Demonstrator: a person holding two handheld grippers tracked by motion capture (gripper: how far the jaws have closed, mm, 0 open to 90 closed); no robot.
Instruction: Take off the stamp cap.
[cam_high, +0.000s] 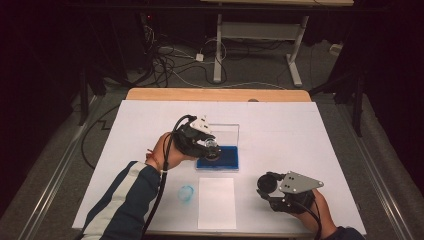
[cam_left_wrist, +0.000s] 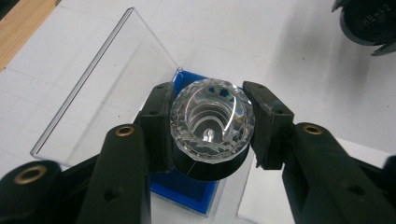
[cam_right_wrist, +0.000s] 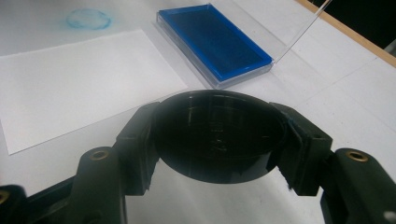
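Over the blue ink pad (cam_high: 218, 157) in its open clear case (cam_left_wrist: 100, 81), the left gripper (cam_left_wrist: 212, 123) clamps a faceted crystal-handled stamp (cam_left_wrist: 212, 120) by its round knob — hard, smooth and likely slippery, probably chippable, so the grip across its widest girth looks right. Near the table's front edge, the right gripper (cam_right_wrist: 219, 140) is clenched on a black round cap (cam_right_wrist: 218, 135) — light, rigid plastic by the look of it.

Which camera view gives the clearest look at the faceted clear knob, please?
The left gripper view: the faceted clear knob sits close up between the left gripper pads, above the blue ink pad. In the high view it is a small glint.
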